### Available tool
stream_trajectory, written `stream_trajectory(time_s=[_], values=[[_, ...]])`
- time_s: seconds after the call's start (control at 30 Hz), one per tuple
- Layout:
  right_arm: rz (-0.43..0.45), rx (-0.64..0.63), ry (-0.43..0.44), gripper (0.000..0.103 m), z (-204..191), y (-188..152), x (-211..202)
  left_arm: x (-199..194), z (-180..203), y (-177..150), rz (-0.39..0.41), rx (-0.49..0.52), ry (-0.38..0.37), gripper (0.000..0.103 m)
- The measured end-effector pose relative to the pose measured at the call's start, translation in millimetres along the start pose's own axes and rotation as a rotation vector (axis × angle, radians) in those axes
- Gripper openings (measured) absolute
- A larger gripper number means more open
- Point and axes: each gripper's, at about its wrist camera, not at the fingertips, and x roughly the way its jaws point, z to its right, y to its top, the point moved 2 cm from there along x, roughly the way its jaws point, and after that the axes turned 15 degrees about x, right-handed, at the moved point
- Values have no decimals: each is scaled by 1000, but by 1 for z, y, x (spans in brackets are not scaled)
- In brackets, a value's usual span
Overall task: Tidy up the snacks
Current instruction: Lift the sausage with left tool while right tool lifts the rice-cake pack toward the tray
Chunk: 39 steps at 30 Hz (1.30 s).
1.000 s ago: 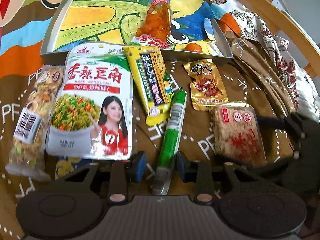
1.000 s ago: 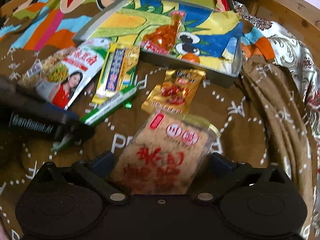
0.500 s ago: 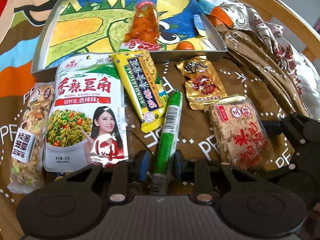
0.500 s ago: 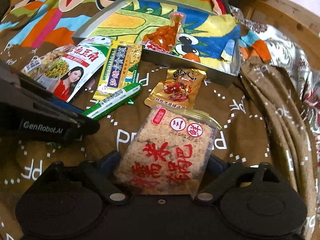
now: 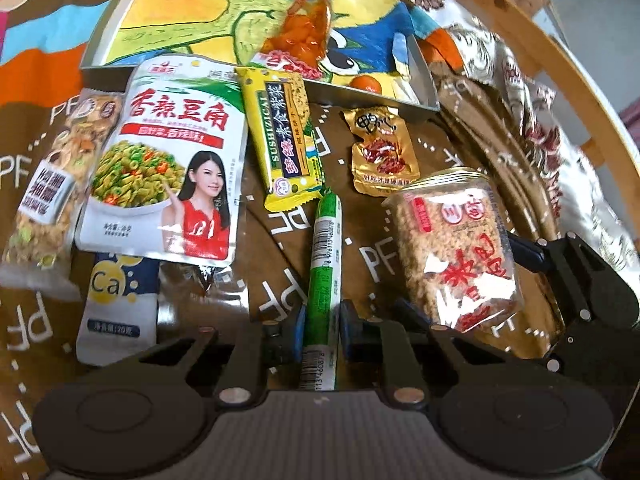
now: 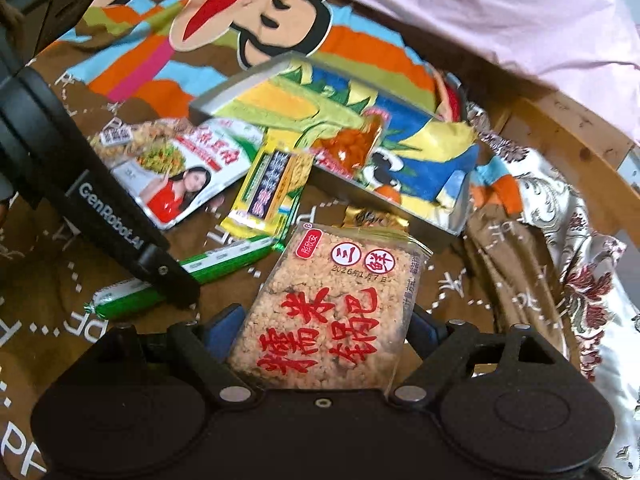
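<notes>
My left gripper (image 5: pixel 320 320) is shut on the near end of a green sausage stick (image 5: pixel 326 264), which lies on the brown cloth and points away from me. In the right wrist view the same stick (image 6: pixel 224 264) runs under the left gripper's black finger (image 6: pixel 168 276). My right gripper (image 6: pixel 324 324) is closing its jaws. The clear rice cracker packet with red lettering (image 6: pixel 340 280) sits between its blue pads, gripped at both edges with its far end raised off the cloth. A grey tray (image 5: pixel 104 74) lined with a colourful drawing stands beyond, holding an orange snack packet (image 5: pixel 304 36).
On the cloth before the tray lie a white bean packet (image 5: pixel 172 160), a yellow seaweed packet (image 5: pixel 284 136), a gold packet (image 5: pixel 382 152), a clear mixed-snack bar (image 5: pixel 44 184) and a white-and-blue packet (image 5: pixel 116 304). A wooden rim (image 5: pixel 560 60) curves round the right.
The left jaws closed onto the green stick. The right jaws narrowed onto the rice cracker packet, and its far end rose to cover most of the gold packet.
</notes>
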Motion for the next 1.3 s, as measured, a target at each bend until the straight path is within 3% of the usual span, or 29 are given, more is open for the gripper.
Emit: stream_trajectory(time_s=[0.27,0.53,0.97,1.3], values=[[63,31,-19,85,7,7,-6,-13,-4,0,35,-57,-31,18],[53,33,-20,85,7,6,-3,11,3,-2,-40,32,40,19],[72,58,-37,85,10,7,-4,12,-1,4,-3,7,30,18],[218,59,-57,86,17,20,-15,-34,1,16,182,-35,19,18]])
